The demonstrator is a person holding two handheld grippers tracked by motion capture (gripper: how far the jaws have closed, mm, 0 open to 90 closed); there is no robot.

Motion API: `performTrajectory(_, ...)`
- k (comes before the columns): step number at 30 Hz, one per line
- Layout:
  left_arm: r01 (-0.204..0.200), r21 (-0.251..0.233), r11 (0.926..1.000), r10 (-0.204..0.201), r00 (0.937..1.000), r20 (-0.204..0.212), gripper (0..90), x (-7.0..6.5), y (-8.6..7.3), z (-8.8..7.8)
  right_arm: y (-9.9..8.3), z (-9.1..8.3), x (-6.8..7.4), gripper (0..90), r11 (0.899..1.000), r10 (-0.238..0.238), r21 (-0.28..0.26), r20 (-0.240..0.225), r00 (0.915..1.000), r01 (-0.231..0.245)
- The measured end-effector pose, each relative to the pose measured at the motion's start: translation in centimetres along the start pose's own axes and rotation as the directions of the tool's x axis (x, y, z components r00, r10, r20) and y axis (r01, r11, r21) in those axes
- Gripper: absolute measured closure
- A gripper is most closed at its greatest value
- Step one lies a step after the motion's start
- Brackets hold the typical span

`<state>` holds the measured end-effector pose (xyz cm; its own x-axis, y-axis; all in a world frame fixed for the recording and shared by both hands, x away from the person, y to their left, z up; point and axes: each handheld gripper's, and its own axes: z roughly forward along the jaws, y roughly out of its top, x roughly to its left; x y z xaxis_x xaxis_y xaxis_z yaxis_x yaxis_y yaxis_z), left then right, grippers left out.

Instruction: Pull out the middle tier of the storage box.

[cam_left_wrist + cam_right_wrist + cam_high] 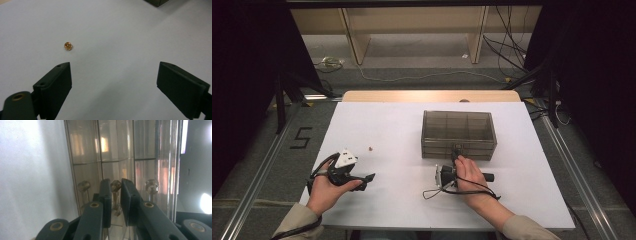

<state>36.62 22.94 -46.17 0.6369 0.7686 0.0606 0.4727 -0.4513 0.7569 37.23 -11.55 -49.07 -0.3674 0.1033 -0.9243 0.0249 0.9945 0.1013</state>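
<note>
Two tongs (371,176) (455,151) are showing, with one smoky drawer box (458,134), three brass knobs (115,185) and one small amber bead (68,46) lying on one desk (397,200).

left gripper (113,85): jaws wide apart | right gripper (116,200): jaws nearly closed

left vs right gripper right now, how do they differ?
Jaws: the left gripper stands wide open with nothing between its jaws; the right gripper is nearly closed around a knob on the box.
Place: the left gripper sits out on the bare sheet near a small bead; the right gripper is up against the box's front.
Both are hand-held with black jaws.
</note>
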Motion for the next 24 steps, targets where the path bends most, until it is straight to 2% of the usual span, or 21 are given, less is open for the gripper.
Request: performTrajectory(24, 0.001, 0.001, 1.0, -0.001, 1.0, -0.002, 13.0, 0.05, -0.03, -0.01, 0.06, -0.15, 0.03, 80.7, 1.0, 0.012, 0.006, -0.003, 0.9999, -0.012)
